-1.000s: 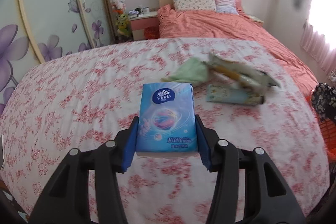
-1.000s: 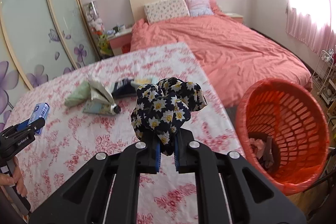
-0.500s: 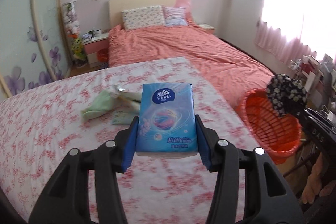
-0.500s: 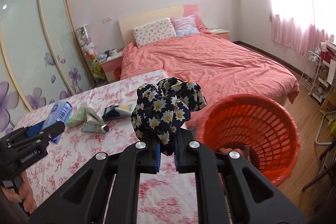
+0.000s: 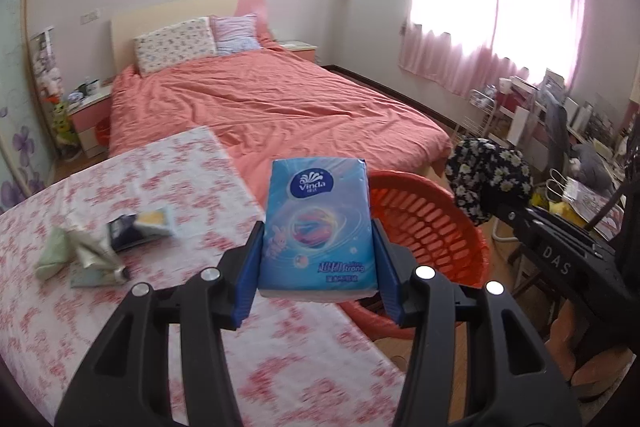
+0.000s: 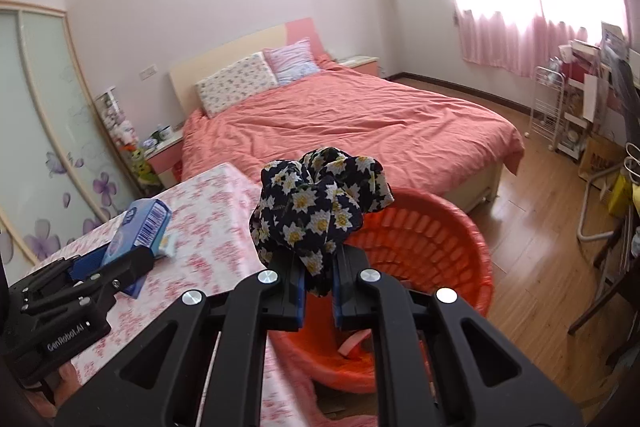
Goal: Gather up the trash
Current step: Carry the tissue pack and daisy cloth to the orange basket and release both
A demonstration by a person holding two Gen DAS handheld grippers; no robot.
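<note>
Gripping a blue tissue pack (image 5: 318, 223) across its sides, the left gripper (image 5: 318, 259) is holding it upright between the pads, label toward the camera — a flat-sided grip that is keeping the soft pack from sagging. Its fingers (image 5: 250, 271) are standing at a middling width, set by the pack itself.

The right gripper (image 6: 318, 287) is pinching a dark daisy-print cloth (image 6: 316, 203) with its jaws nearly together; the bunched fabric is mushrooming above the pads, so only a fold is being squeezed.

Both loads are hanging near the rim of the orange basket (image 6: 440, 239), which is sitting on the floor just beside the table (image 5: 200, 187) — judged to be the drop point, with release not yet made. Something pinkish is lying in its bottom; what it is I cannot tell.

Farther back on the flowered tablecloth, leftover trash (image 5: 104, 247) is lying in a loose cluster: a greenish crumple, a squeezed tube, a dark wrapper, a pale packet — about four pieces, blurred, count uncertain.

Count: two grippers, one pack, one cloth, one basket. Beyond, one bed (image 5: 260, 107) with two pillows (image 5: 176, 43).
</note>
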